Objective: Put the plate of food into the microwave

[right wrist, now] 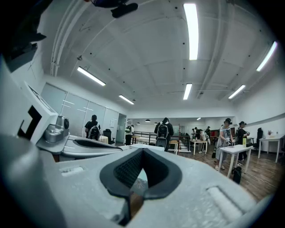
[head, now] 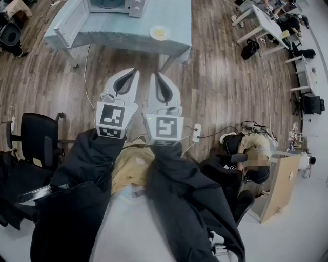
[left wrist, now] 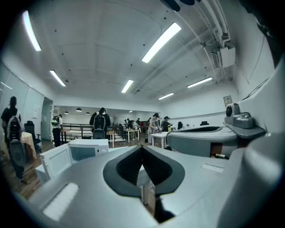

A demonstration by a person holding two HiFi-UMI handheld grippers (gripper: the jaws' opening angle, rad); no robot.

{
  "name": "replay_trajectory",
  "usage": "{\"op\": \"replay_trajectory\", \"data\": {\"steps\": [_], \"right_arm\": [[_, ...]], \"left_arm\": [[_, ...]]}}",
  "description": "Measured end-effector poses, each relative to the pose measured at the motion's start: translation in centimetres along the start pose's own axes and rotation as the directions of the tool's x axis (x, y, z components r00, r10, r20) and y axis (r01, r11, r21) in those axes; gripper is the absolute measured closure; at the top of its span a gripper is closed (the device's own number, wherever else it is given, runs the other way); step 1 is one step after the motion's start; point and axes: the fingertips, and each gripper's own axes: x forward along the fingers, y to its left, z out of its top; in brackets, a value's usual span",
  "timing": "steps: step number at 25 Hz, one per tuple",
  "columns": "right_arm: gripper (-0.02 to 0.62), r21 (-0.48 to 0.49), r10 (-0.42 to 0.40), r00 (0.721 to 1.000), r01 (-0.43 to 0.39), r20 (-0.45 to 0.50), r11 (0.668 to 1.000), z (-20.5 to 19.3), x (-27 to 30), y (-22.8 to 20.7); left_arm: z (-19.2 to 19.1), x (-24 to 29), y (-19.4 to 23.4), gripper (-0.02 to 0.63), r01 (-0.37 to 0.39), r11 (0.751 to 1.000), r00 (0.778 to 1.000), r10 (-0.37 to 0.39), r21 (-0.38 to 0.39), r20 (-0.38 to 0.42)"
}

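A small plate of yellow food (head: 159, 33) lies on a table with a pale blue cloth (head: 118, 30) at the top of the head view. The white microwave (head: 115, 6) stands at the table's far edge, its door (head: 66, 23) swung open to the left; it also shows in the left gripper view as the microwave (left wrist: 87, 149). My left gripper (head: 135, 71) and right gripper (head: 154, 75) are held side by side, well short of the table. Both are shut with nothing between the jaws, as seen on the left gripper (left wrist: 142, 147) and the right gripper (right wrist: 142, 151).
Black office chairs (head: 36, 138) stand at the left. A person sits at the right (head: 253, 151). A power strip (head: 196, 132) and cables lie on the wooden floor. White tables (head: 266, 23) stand at the upper right. Several people stand in the background (right wrist: 163, 130).
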Motion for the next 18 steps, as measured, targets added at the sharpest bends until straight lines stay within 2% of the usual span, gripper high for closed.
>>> {"op": "replay_trajectory", "data": {"steps": [12,18], "right_arm": [[0.601,0.011,-0.017,1.0,0.017,-0.021,1.0,-1.2,0.7,1.8],[0.601,0.027,-0.009,0.999,0.01,-0.045,1.0,-2.1,1.5,3.5]], "left_arm": [[-1.4,-0.8,1.7,0.607,0.016,1.0,1.0,-0.017,-0.024,-0.024],[-2.4,-2.0,3.9,0.607,-0.003,0.999,0.999,0.001,-0.047,-0.035]]}}
